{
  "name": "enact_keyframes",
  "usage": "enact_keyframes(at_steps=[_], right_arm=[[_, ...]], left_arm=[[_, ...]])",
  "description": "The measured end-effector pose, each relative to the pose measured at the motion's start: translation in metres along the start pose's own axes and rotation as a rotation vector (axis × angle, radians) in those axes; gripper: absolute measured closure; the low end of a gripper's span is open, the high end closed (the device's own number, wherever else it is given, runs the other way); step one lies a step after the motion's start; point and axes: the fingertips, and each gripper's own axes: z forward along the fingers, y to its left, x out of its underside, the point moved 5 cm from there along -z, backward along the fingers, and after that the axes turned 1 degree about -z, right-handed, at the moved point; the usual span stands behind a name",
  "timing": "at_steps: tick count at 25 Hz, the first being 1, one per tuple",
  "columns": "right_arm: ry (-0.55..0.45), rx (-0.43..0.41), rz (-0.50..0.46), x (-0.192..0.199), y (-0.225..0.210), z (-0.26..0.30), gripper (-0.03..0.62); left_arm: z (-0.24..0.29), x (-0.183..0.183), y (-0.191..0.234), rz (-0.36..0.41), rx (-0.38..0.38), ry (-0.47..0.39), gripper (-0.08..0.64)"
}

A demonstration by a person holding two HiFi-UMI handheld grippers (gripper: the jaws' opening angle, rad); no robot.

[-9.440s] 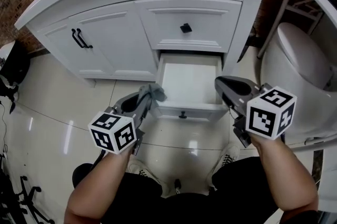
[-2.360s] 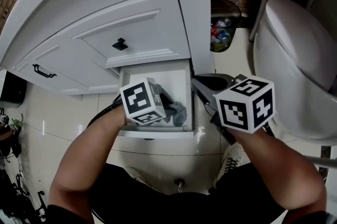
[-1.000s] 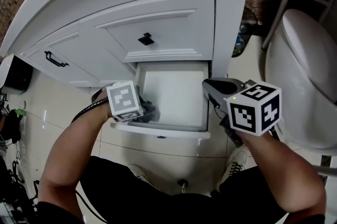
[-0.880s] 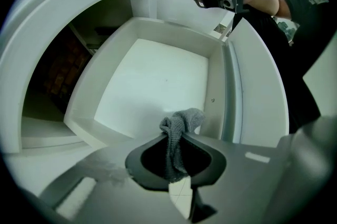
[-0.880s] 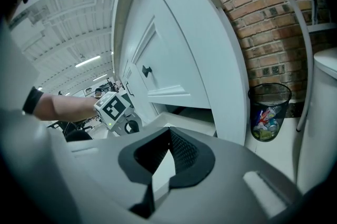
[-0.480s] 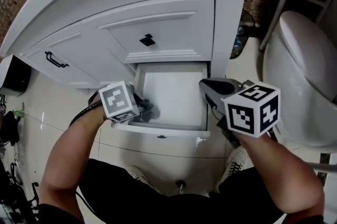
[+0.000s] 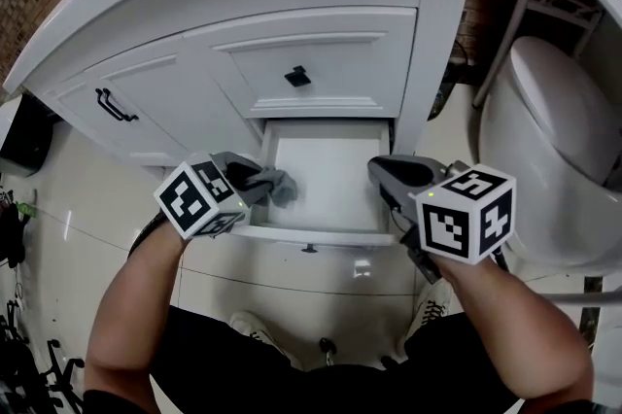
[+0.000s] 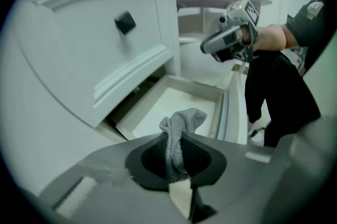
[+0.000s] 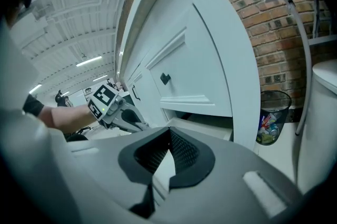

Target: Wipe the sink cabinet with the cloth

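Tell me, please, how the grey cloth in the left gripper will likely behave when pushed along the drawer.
Probably floppy: the cloth bunches and folds where the left gripper pinches it. Likely light: a narrow pinch seems to carry it. Its coarse weave should drag, not slip.

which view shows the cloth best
Left gripper view: grey cloth centred, pinched in the left tongs. The head view shows a small bunch at the drawer; in the right gripper view it's too small to tell.
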Motion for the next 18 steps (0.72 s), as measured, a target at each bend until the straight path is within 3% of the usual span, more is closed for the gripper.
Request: enact_keyframes(at_steps=[5,8,13,18], right_arm=[[-0.033,0.029,-0.062,-0.004,0.031,-0.020,0.586],[-0.060,0.036,-0.065,-0.005,0.051,-0.038,0.586],[-0.102,0.061,-0.116,0.002,0.091,-0.075,0.586],[-0.129,0.092,-0.161,0.015,0.120,-0.093,0.586]], left_arm=[[-0.051,-0.010,-0.015,-0.160,-0.126,-0.330,0.521],[-0.076,-0.004,-0.029,-0.240,-0.141,-0.478,0.520],[-0.102,0.018,-0.059,-0.263,-0.087,-0.526,0.520],[-0.126,0.021,-0.092,-0.299,-0.038,-0.630,0.520]])
